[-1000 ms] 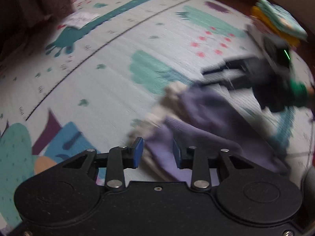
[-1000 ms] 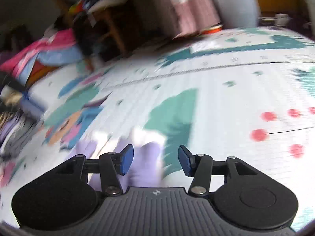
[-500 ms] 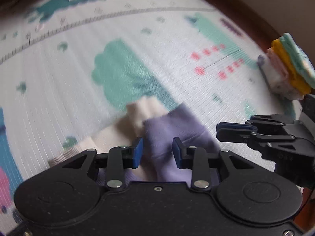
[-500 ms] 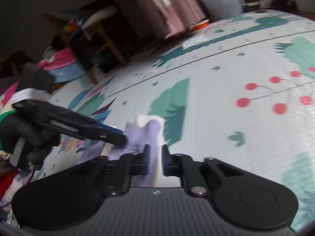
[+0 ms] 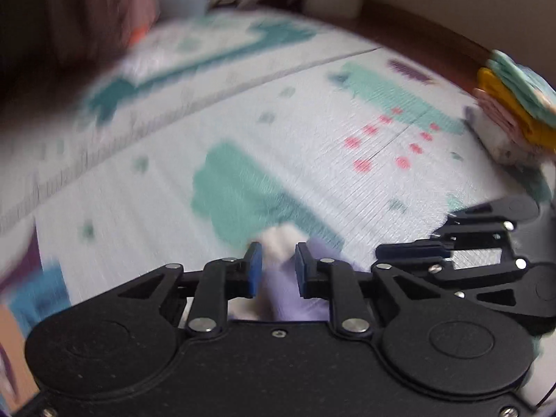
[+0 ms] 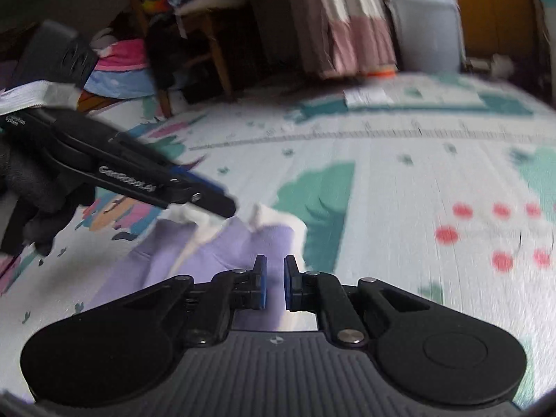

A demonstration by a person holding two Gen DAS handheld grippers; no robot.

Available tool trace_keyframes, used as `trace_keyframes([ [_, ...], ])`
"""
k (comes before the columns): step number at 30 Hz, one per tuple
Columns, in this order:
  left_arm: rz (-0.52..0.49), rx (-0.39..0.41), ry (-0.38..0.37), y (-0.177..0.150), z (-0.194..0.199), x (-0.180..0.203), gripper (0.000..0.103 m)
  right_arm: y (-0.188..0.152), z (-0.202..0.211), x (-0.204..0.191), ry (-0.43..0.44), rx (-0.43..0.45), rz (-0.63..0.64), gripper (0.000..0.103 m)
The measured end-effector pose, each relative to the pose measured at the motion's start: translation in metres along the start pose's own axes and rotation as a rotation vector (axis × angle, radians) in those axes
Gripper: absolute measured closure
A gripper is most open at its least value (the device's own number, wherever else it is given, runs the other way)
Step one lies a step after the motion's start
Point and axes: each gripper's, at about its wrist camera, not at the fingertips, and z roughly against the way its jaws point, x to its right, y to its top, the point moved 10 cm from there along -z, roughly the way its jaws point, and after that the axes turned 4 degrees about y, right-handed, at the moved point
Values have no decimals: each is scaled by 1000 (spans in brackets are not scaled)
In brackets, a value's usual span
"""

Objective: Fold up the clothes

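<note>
A lavender garment [image 6: 208, 253] with a white edge lies crumpled on the patterned play mat [image 6: 399, 191]. My right gripper [image 6: 274, 286] is shut on a fold of its purple fabric near the front. My left gripper [image 6: 229, 208], held by a dark-gloved hand, comes in from the left and meets the garment's white edge. In the left wrist view the left gripper [image 5: 278, 271] has the garment [image 5: 278, 292] filling the narrow gap between its blue pads, and its jaws are opening slightly. The right gripper [image 5: 380, 253] sits close by on the right.
A stack of folded clothes [image 5: 514, 111] sits at the mat's far right edge. A wooden chair [image 6: 208, 34] and a heap of colourful laundry [image 6: 118, 66] stand beyond the mat's left side. A pale bin [image 6: 427, 27] and a curtain [image 6: 347, 27] are at the back.
The right jaws went from wide apart to nearly together on the purple fabric. The left gripper came down onto the garment's white-edged part, close beside the right gripper.
</note>
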Motion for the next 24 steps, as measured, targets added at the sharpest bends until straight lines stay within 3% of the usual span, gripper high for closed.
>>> trace_keyframes([
  [2, -34, -60, -4, -11, -21, 9, 85, 0, -11, -9, 13, -34, 55, 91],
  [3, -46, -134, 8, -25, -39, 9, 85, -6, -23, -7, -5, -90, 53, 91],
  [5, -48, -124, -11, -34, -52, 10, 79, -22, -41, 2, -7, -204, -5, 94],
  [7, -30, -146, -6, -26, -43, 4, 76, -18, -29, 2, -13, -192, 9, 92],
  [9, 13, -64, 4, -17, -10, -4, 75, -12, 0, -9, 26, -133, 32, 90],
  [11, 28, -31, 7, -25, 25, -4, 75, -16, 36, -24, 54, -111, 88, 89],
  [15, -21, -37, -24, -80, 83, 26, 75, -54, 101, -62, 135, -147, 194, 87],
  [17, 23, -42, -69, -114, 101, 49, 75, -77, 123, -85, 176, -175, 231, 87],
  [19, 60, -61, -98, -148, 109, 70, 75, -92, 130, -101, 214, -188, 190, 88],
  [22, 6, -192, -1, -210, 93, 88, 73, -131, 115, -113, 212, -274, 139, 87],
  [23, 35, -176, 10, -216, 89, 88, 73, -135, 113, -116, 222, -241, 115, 86],
  [24, 64, -160, 21, -221, 86, 88, 73, -137, 110, -119, 223, -261, 111, 86],
])
